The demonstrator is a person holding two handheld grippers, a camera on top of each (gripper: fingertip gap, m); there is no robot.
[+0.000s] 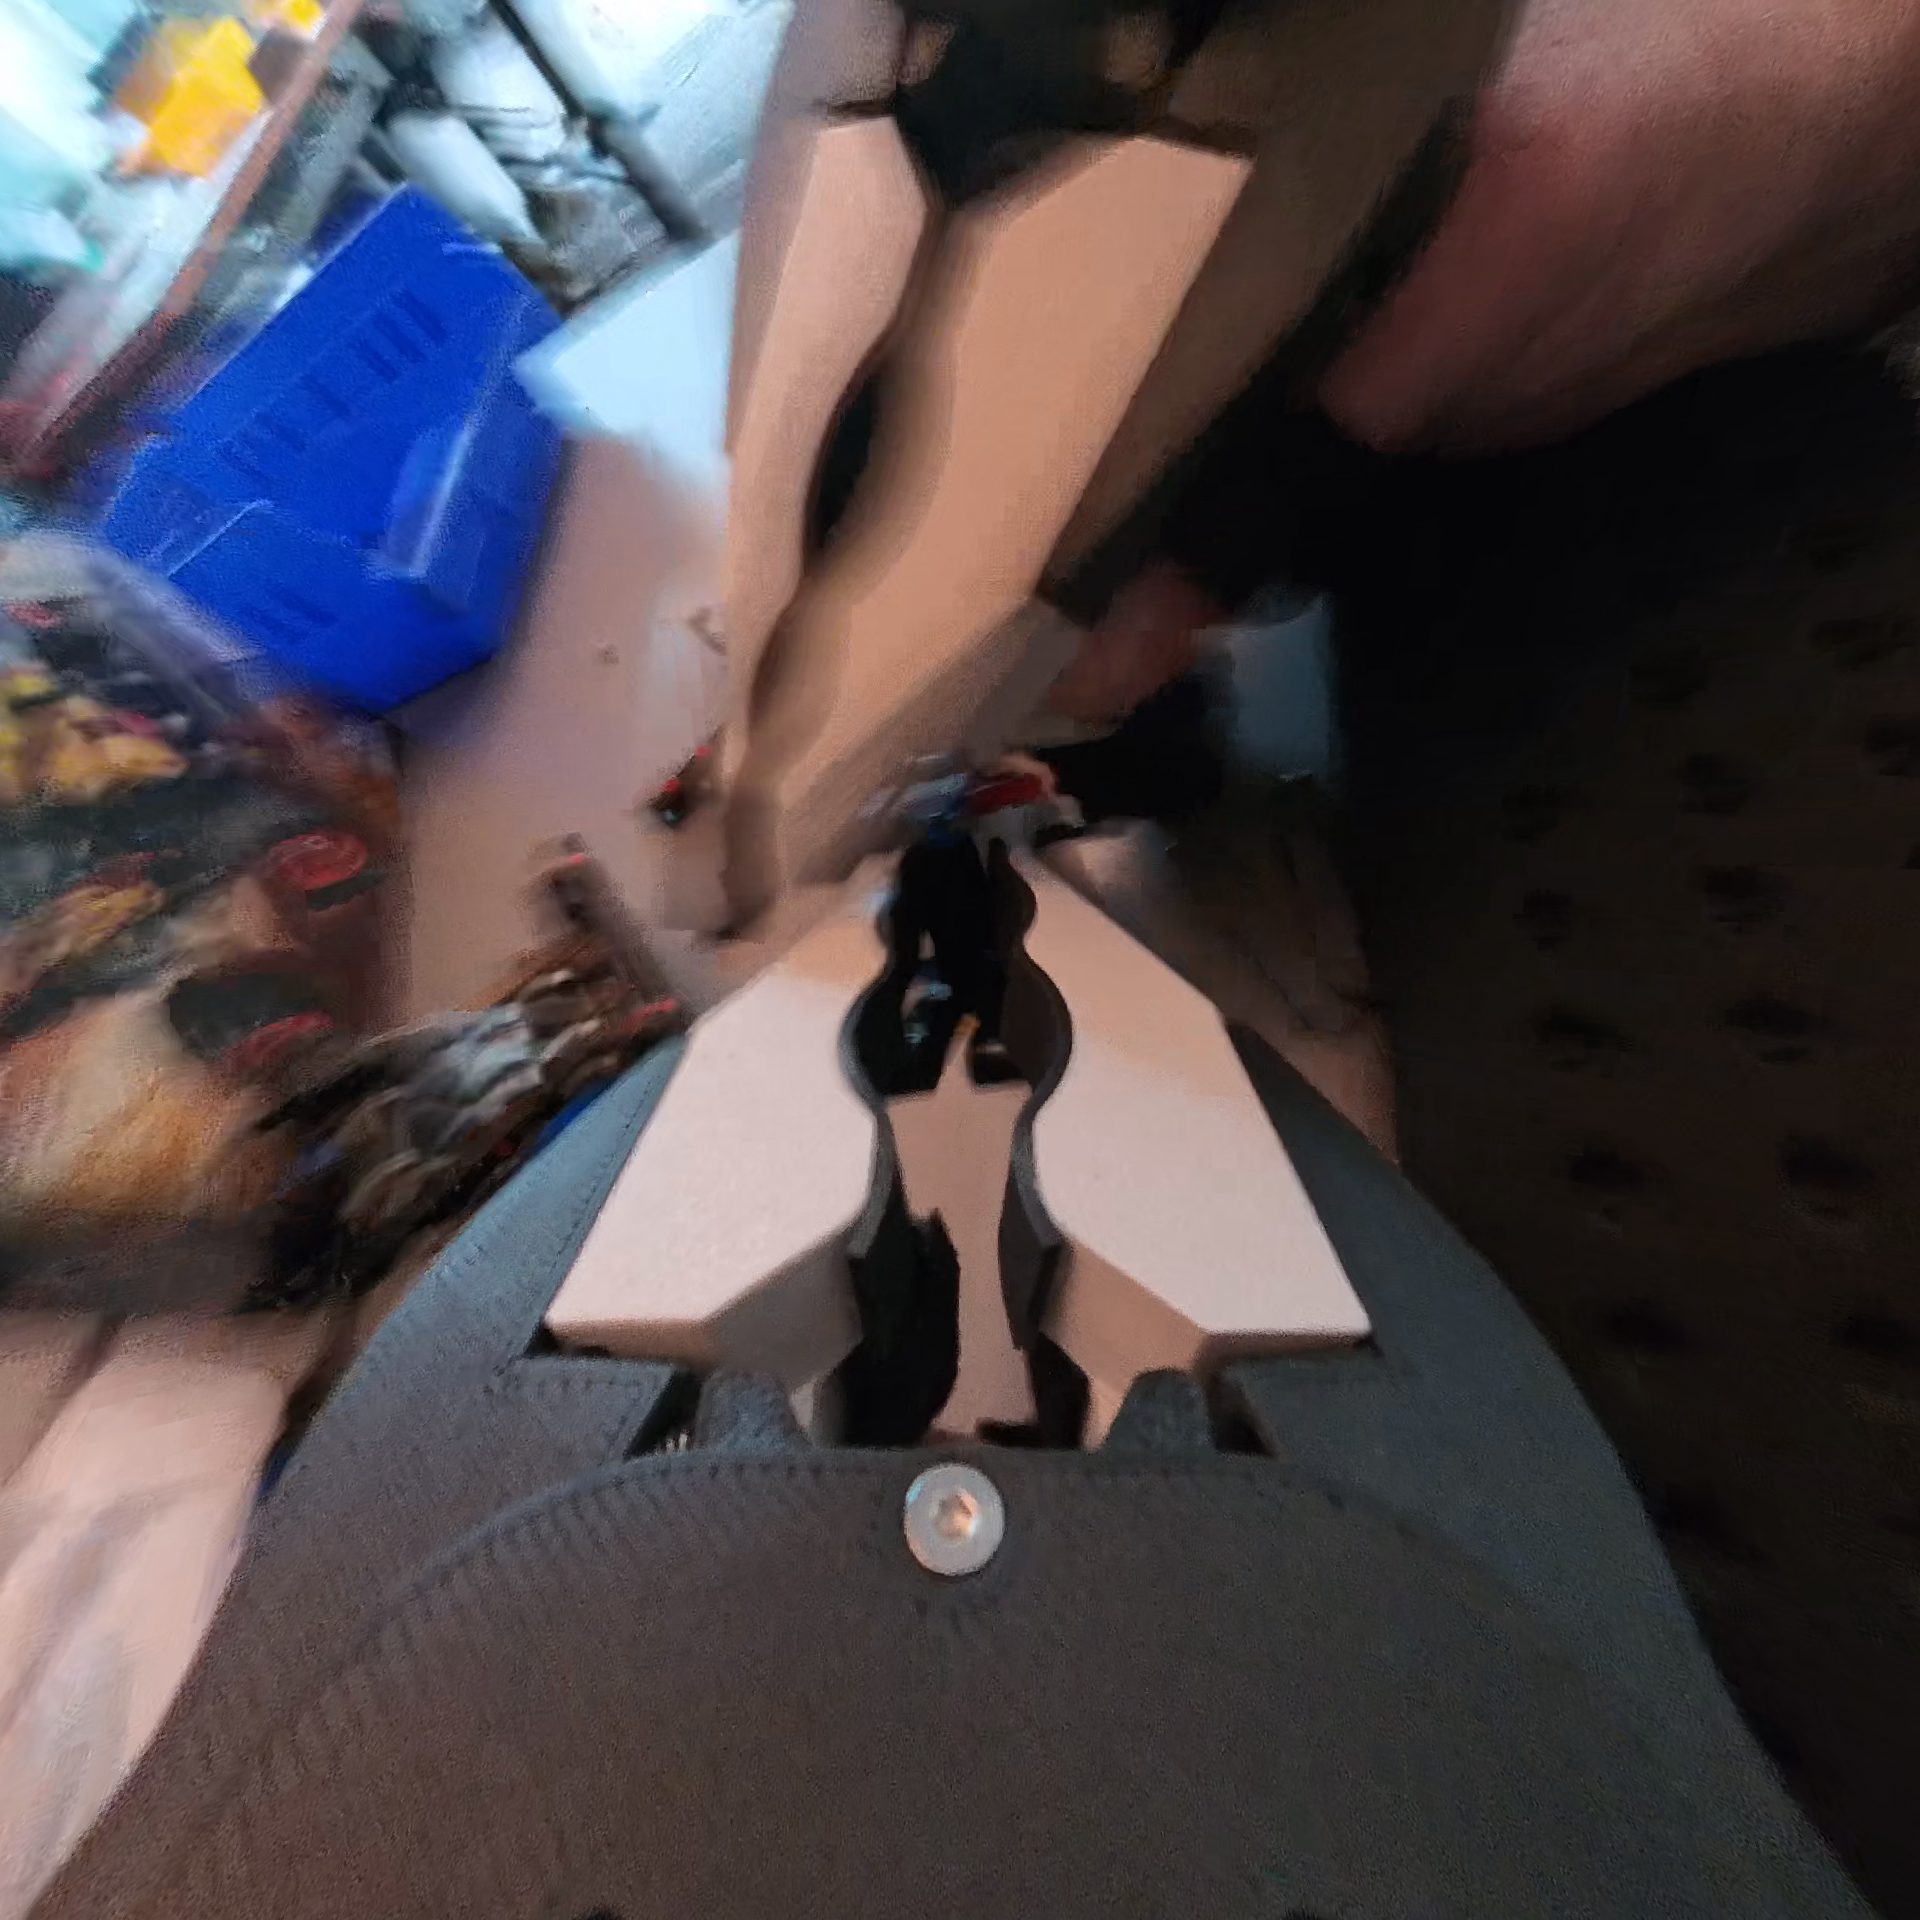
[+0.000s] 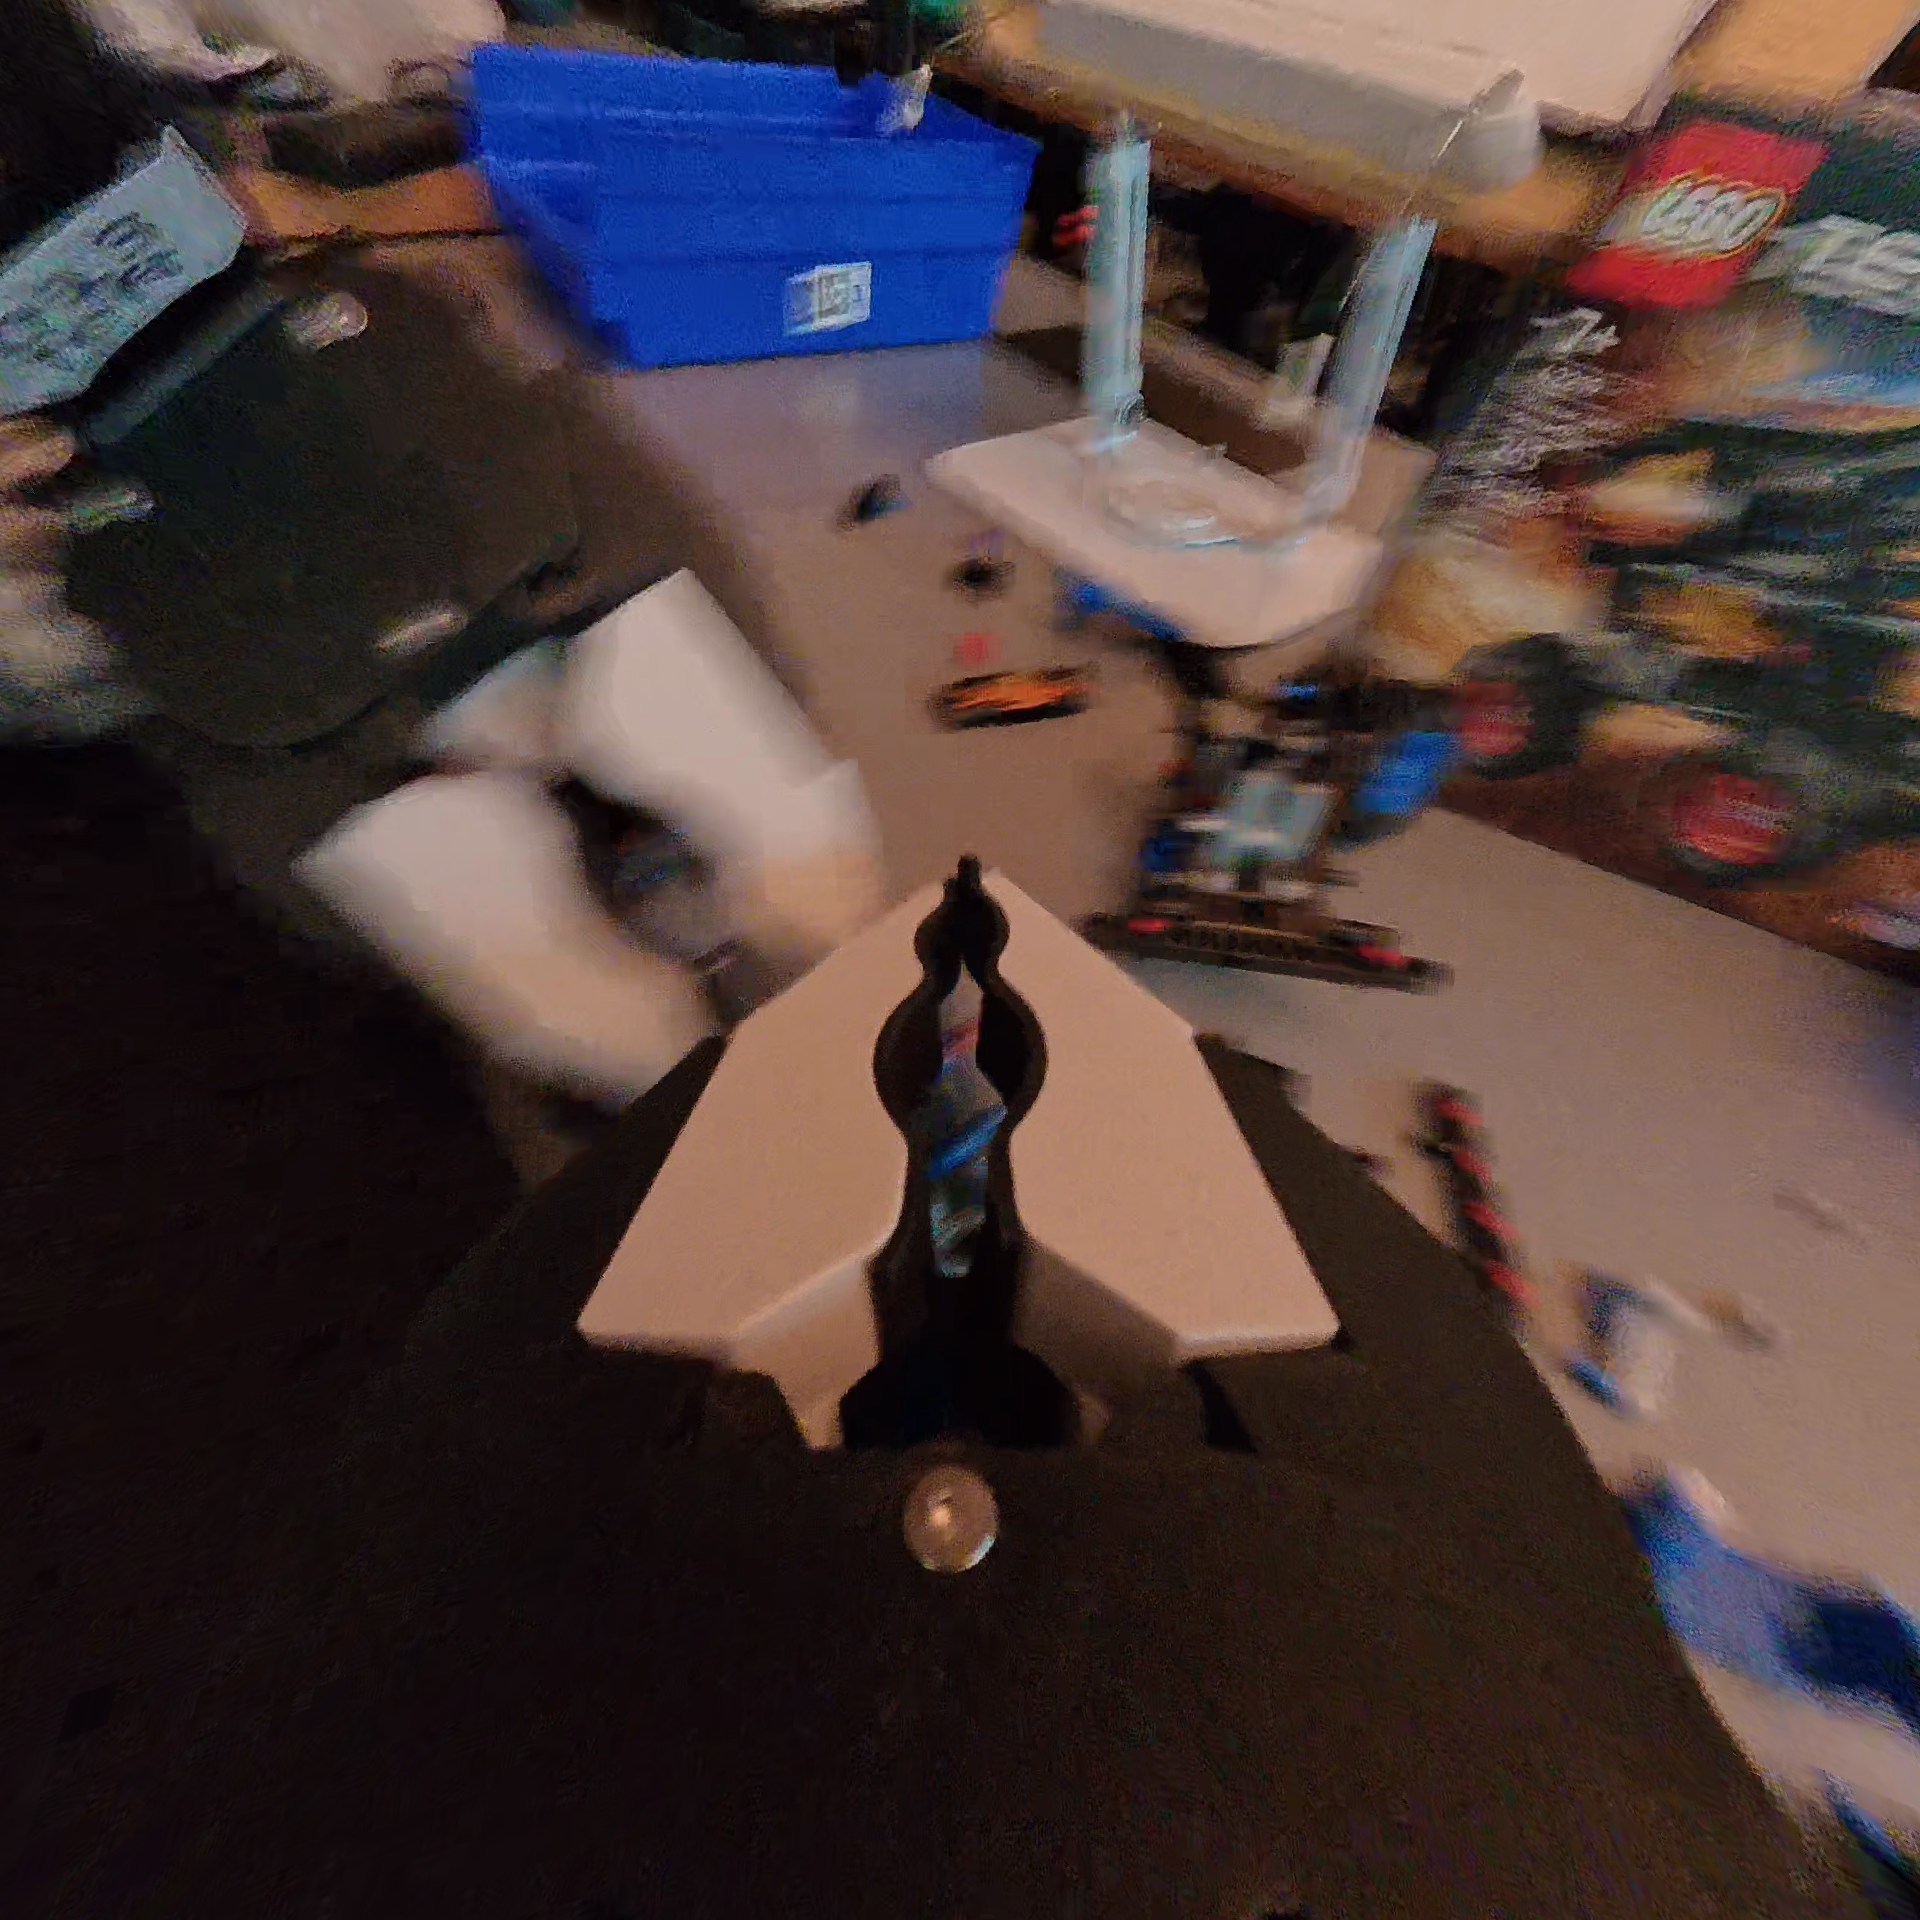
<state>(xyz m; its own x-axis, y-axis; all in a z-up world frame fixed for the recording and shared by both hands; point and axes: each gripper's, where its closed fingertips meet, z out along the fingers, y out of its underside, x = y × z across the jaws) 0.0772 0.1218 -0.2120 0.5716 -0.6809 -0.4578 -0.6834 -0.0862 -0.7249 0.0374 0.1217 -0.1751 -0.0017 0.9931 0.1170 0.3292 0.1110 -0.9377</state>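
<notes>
Both views are motion-blurred. My left gripper [image 1: 961, 883] has its white fingers slightly apart. A small black piece [image 1: 940, 935] stands between the tips, with a sliver of light between it and the right pad. A small blue, red and white cluster [image 1: 971, 795] lies just beyond the tips. The right gripper's white fingers [image 1: 831, 623] come down from above and end close to my left tips. In the right wrist view my right gripper [image 2: 967, 883] has its tips closed together, with nothing plain between them. The left gripper [image 2: 623, 831] shows blurred just to its left.
A blue bin [image 2: 748, 208] stands at the back and also shows in the left wrist view [image 1: 332, 457]. A clear stand on a white plate [image 2: 1195, 520], a small brick build [image 2: 1268, 831], an orange-black piece [image 2: 1013, 694] and a colourful toy box [image 2: 1714, 468] sit on the pale table. A person's arm [image 1: 1610, 208] is at top right. The grippers' ends are close to 5 cm from one another.
</notes>
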